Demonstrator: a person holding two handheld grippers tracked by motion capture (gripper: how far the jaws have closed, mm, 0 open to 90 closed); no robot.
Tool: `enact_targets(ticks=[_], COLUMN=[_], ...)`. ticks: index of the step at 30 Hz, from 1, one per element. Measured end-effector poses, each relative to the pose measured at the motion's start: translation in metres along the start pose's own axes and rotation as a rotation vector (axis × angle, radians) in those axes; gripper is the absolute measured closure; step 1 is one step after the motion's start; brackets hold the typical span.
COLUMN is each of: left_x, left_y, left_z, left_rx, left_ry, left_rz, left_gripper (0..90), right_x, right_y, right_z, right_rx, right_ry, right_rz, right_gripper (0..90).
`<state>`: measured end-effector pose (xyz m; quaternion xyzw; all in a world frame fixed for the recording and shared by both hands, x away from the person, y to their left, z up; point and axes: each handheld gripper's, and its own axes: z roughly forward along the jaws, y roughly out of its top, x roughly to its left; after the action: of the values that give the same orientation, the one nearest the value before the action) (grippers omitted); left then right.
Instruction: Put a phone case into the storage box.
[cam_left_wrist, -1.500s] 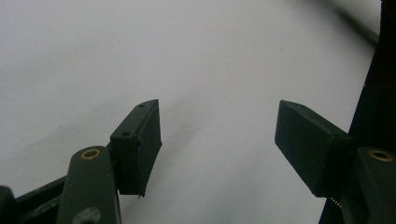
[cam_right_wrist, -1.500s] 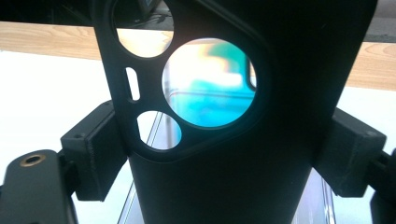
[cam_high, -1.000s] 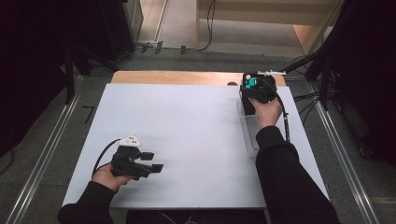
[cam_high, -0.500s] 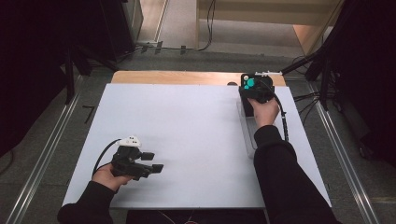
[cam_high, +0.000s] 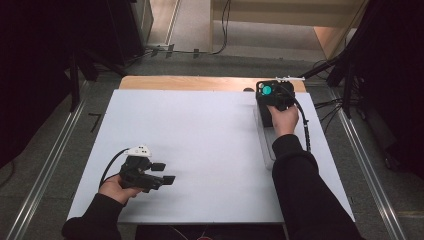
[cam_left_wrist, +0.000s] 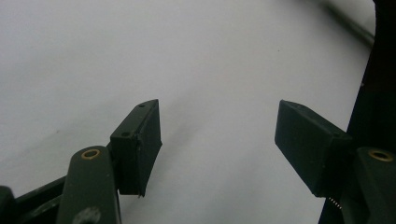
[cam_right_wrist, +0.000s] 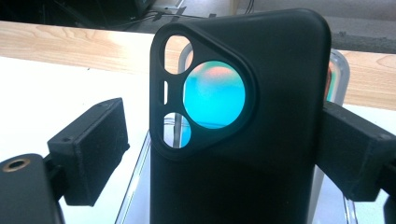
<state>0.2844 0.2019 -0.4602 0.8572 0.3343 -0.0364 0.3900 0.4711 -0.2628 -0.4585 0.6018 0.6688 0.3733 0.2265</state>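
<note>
The right claw (cam_right_wrist: 219, 149) stands at the far right of the white table (cam_high: 200, 140), its jaws having just been opening around a black soft-plastic phone case with a rounded triangular camera cut-out (cam_right_wrist: 243, 116). The left jaw is plainly clear of the case; the right jaw sits just beside or against its edge, so the grip looks released or nearly so. Behind the black case a clear transparent phone case (cam_right_wrist: 337, 70) shows at the cut-outs and along the right edge, and the two seem stacked on a clear plastic tray (cam_high: 267, 150). I judge the placing of the black case about done; what is left is drawing the right claw back. The left claw (cam_left_wrist: 219, 140) hangs over bare table at the near left, jaws partly apart and holding nothing. Counted: two claws, one black case, one clear case, one tray, one table.
</note>
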Motion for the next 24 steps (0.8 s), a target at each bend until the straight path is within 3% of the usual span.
enact_targets(ticks=[1,12,16,21,24], left_x=[0.000,0.001,0.001,0.001,0.001], left_y=[0.000,0.002,0.002,0.002,0.002], left_z=[0.000,0.000,0.000,0.000,0.001], left_rx=[-0.002,-0.010,-0.005,-0.007,-0.004], left_ry=[-0.001,0.004,0.003,0.005,0.003], left_rz=[0.001,-0.007,-0.002,-0.006,-0.002], left_gripper=[31.8,31.8,31.8,31.8,31.8], right_x=[0.000,-0.002,-0.003,-0.002,-0.002], right_y=[0.000,0.002,0.004,0.009,0.011], right_z=[0.000,-0.007,-0.014,-0.028,-0.035], right_rx=[0.002,0.009,0.003,-0.017,-0.004], right_ry=[0.005,0.029,0.067,0.052,0.061], right_rz=[0.001,0.001,0.045,0.018,0.038], right_gripper=[0.2,0.0,0.0,0.0,0.0])
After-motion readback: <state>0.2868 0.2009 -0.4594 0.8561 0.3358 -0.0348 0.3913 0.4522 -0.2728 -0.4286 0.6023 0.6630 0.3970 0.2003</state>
